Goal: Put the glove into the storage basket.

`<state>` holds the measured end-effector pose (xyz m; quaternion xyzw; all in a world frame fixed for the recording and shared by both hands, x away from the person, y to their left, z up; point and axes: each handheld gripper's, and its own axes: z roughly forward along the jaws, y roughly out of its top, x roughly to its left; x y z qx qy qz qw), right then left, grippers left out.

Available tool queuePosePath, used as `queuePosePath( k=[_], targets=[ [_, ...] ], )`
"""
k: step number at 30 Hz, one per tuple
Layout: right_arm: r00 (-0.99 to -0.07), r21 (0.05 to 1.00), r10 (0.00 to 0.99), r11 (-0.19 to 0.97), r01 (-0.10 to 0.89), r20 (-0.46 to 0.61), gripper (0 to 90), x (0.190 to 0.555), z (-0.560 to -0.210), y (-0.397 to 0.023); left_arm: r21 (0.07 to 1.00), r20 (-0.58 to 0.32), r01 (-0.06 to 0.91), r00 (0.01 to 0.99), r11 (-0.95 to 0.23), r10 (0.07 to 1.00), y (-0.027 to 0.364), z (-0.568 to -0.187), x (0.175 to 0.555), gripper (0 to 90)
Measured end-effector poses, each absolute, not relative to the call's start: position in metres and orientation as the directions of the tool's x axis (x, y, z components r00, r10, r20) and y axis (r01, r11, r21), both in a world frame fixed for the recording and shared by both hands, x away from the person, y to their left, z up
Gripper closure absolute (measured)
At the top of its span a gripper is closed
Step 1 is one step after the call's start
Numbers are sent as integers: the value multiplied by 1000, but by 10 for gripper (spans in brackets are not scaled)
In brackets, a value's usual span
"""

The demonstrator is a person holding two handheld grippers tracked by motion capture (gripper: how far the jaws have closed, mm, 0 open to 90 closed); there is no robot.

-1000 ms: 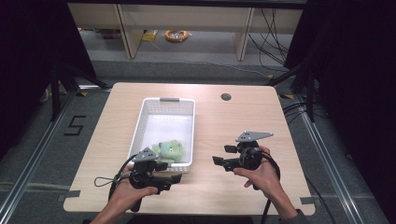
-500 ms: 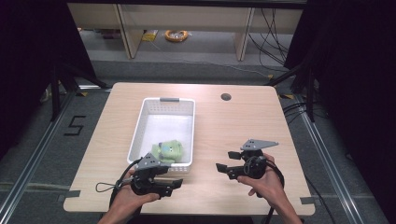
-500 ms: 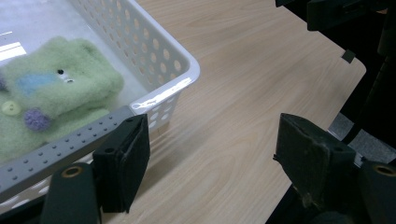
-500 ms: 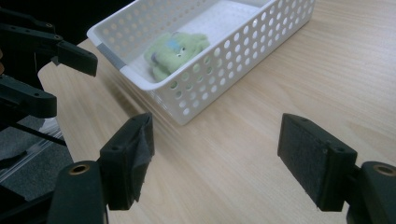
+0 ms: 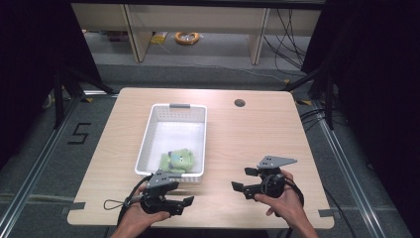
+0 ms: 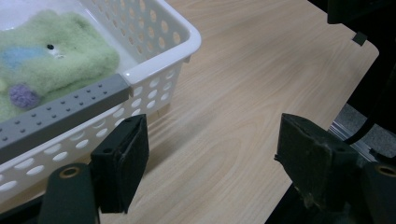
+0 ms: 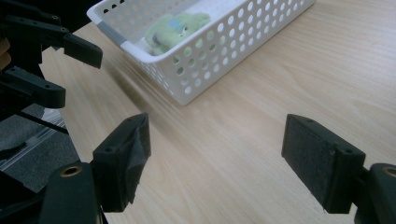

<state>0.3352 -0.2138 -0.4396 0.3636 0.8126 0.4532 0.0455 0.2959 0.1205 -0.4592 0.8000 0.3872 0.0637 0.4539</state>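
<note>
A green plush toy [image 5: 178, 160] lies in the near end of a white perforated basket [image 5: 148, 136] on the wooden table. My left gripper [image 5: 182, 194] is held just in front of the basket's near wall, open and empty, its jaws pointing right. In the left gripper view the plush toy [image 6: 51, 51] sits behind the basket's grey handle [image 6: 65, 112], and the left gripper [image 6: 212, 140] spans bare table. My right gripper [image 5: 241, 179] is open and empty to the basket's right, jaws pointing left. From the right gripper [image 7: 215, 140], the basket [image 7: 219, 51], plush toy [image 7: 175, 28] and left gripper [image 7: 74, 74] show.
The table [image 5: 257, 134] has a round cable hole [image 5: 239, 103] at the far right. A looped cable [image 5: 114, 204] trails from the left gripper by the near edge. Shelving and cables lie on the floor beyond the table. Dark curtains flank both sides.
Both hands have drawn back toward the table's near edge. The left gripper has moved off the basket's near wall, and the right gripper has dropped lower and nearer.
</note>
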Motion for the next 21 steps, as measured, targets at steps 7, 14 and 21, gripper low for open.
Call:
queuePosePath(
  k=[7, 14, 21],
  targets=[
    [-725, 766, 637, 321, 557, 261, 244, 329, -444, -216, 777, -246, 561, 689, -286, 682, 121, -462, 293, 242],
    [-730, 780, 635, 312, 542, 253, 232, 324, -449, -222, 765, -246, 568, 691, -302, 679, 120, -467, 290, 230],
    [-721, 779, 633, 287, 557, 283, 203, 317, -455, -224, 767, -243, 560, 704, -312, 667, 119, -474, 289, 194]
  ],
)
